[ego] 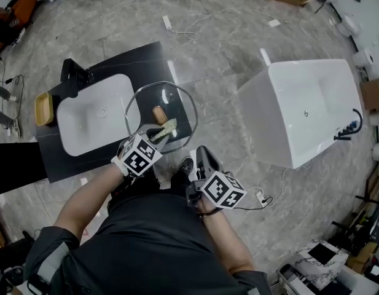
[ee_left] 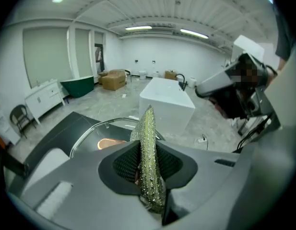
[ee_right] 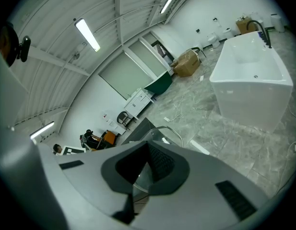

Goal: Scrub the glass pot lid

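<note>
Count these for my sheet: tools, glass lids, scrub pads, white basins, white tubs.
tools: 2 (left tool, right tool)
glass lid: 1
scrub pad: 1
white basin: 1
white tub: 1
total: 6

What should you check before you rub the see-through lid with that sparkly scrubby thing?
1. Left gripper clamps the scouring pad: ok.
2. Right gripper is shut on the rim of the glass pot lid: ok.
3. Pad touches the glass: cannot tell; it only overlaps the lid in the head view.
4. Lid is over the white basin: not ok; it shows beside it, over the dark counter.
5. Pad is wet or soapy: cannot tell.
</note>
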`<move>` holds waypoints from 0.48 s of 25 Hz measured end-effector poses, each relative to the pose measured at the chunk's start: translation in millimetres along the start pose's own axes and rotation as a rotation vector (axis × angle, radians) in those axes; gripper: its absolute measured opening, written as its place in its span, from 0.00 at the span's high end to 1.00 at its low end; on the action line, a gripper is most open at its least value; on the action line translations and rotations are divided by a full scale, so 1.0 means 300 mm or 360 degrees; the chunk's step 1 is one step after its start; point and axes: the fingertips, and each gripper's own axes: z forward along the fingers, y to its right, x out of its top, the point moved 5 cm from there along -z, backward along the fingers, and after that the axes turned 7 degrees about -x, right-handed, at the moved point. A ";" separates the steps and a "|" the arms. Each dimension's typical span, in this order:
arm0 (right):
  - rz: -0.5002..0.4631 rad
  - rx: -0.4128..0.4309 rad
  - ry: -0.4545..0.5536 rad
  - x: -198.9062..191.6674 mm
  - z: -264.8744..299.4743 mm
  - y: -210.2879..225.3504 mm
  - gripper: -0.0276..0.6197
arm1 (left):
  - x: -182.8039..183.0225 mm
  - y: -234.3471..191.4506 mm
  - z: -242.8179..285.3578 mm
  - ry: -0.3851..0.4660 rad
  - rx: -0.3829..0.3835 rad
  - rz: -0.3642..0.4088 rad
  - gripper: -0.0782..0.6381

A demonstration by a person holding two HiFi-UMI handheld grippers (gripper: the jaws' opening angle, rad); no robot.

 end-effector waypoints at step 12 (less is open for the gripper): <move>-0.0984 0.0020 -0.0187 -0.055 0.363 -0.019 0.95 | -0.134 -0.314 -0.269 0.0303 0.0346 -0.0707 0.79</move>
